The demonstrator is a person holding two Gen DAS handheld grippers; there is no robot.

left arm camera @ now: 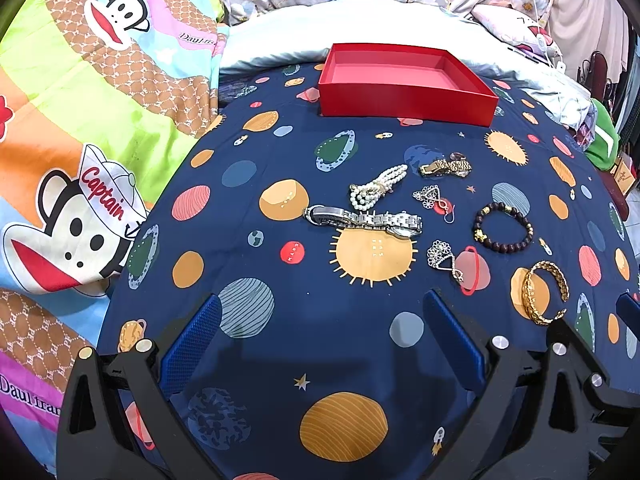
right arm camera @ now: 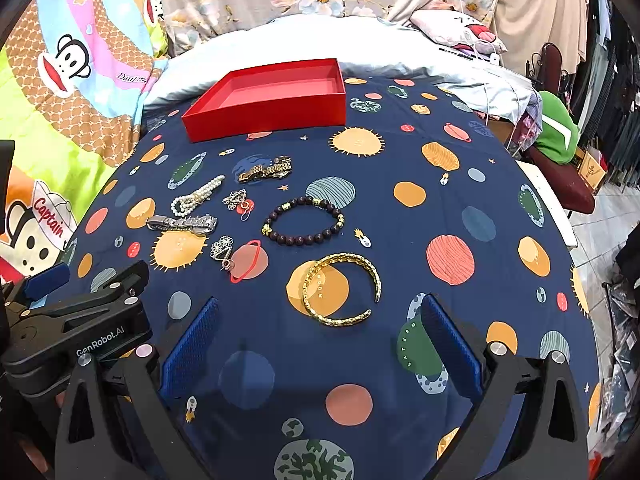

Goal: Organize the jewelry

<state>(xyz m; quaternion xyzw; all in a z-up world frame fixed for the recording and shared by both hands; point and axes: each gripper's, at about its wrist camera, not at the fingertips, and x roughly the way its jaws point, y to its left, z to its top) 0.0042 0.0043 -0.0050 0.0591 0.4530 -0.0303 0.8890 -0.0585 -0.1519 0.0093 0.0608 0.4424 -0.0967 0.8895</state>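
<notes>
A navy planet-print bedsheet (right arm camera: 400, 152) is seen carrying scattered jewelry before an empty red box (right arm camera: 272, 100).
Both the left gripper (left arm camera: 320, 340) and right gripper (right arm camera: 320, 344) are held spread and empty; only the right view shows the gold bangle (right arm camera: 342, 290) whole, just ahead.

Red box (left arm camera: 406, 80) beyond scattered jewelry on planet-print sheet (left arm camera: 280, 320).

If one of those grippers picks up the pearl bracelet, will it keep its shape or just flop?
Probably flop: the pearl bracelet lies bunched in loose strands, so it looks strung, not rigid. The round, glossy beads may slip between the pads. Strands outside the grip would likely dangle.
</notes>
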